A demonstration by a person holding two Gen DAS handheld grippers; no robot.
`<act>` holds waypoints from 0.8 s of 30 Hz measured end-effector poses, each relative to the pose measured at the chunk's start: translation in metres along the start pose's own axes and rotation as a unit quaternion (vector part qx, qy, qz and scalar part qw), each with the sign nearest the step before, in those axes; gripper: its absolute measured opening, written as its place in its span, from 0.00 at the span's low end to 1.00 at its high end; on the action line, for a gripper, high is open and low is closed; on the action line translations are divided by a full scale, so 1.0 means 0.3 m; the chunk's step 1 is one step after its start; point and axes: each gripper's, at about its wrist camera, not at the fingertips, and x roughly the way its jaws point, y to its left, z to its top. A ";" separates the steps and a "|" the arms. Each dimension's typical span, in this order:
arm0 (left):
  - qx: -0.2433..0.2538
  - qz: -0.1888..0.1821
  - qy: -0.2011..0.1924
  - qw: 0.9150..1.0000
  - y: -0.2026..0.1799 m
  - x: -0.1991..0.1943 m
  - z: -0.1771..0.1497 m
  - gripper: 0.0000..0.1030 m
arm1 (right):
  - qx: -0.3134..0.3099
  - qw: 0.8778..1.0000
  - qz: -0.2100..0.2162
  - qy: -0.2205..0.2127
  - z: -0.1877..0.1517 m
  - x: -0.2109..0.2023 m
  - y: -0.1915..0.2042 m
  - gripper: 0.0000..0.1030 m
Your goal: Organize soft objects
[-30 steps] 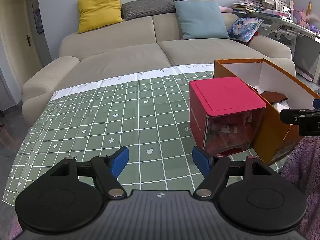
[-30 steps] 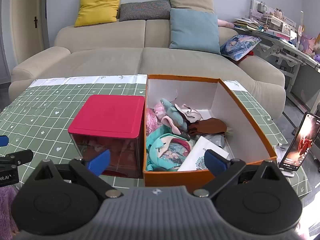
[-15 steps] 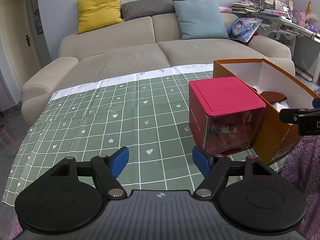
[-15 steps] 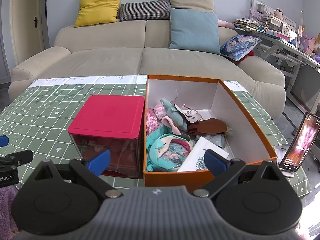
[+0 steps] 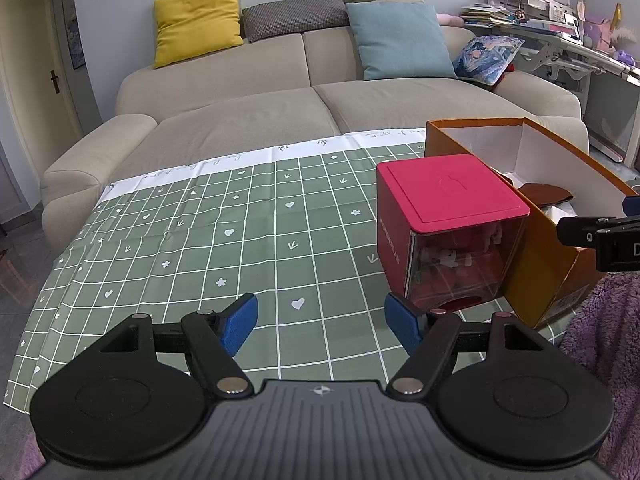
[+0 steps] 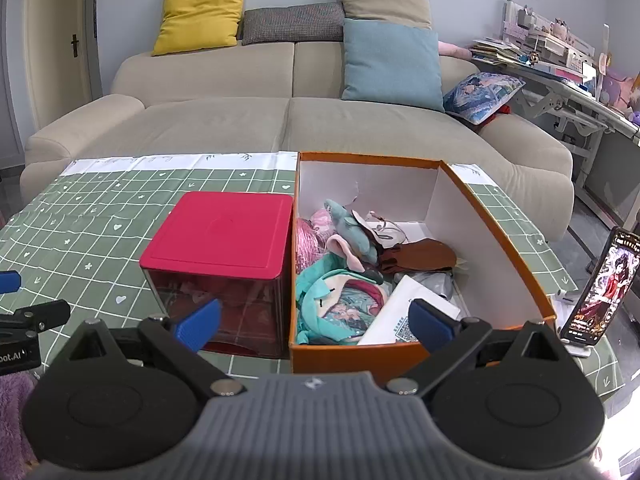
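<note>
An open orange cardboard box (image 6: pixel 516 248) stands on the green checked tablecloth (image 6: pixel 92 232). It holds several soft toys: a teal plush (image 6: pixel 340 300), a grey-blue plush (image 6: pixel 350 228), a pink one (image 6: pixel 308 240) and a brown pouch (image 6: pixel 424 254). A red-lidded clear cube box (image 6: pixel 224 236) stands against its left side, also in the left wrist view (image 5: pixel 448 196). My right gripper (image 6: pixel 314 324) is open and empty, just in front of both boxes. My left gripper (image 5: pixel 320 322) is open and empty over the cloth, left of the cube.
A phone (image 6: pixel 600 288) leans on a stand right of the orange box. A beige sofa (image 6: pixel 280 120) with cushions lies behind the table. A cluttered desk (image 6: pixel 560 52) stands at the right. Purple fuzzy fabric (image 5: pixel 604 336) lies at the near table edge.
</note>
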 end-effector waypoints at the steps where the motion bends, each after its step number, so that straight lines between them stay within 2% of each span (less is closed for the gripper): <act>1: 0.000 0.000 0.000 1.000 -0.002 -0.001 0.000 0.83 | 0.001 1.000 0.000 0.000 0.000 -0.001 0.000 0.96; 24: 0.002 -0.003 0.004 1.000 -0.007 0.002 -0.002 0.83 | -0.003 1.000 0.003 -0.001 0.002 0.000 -0.006 0.95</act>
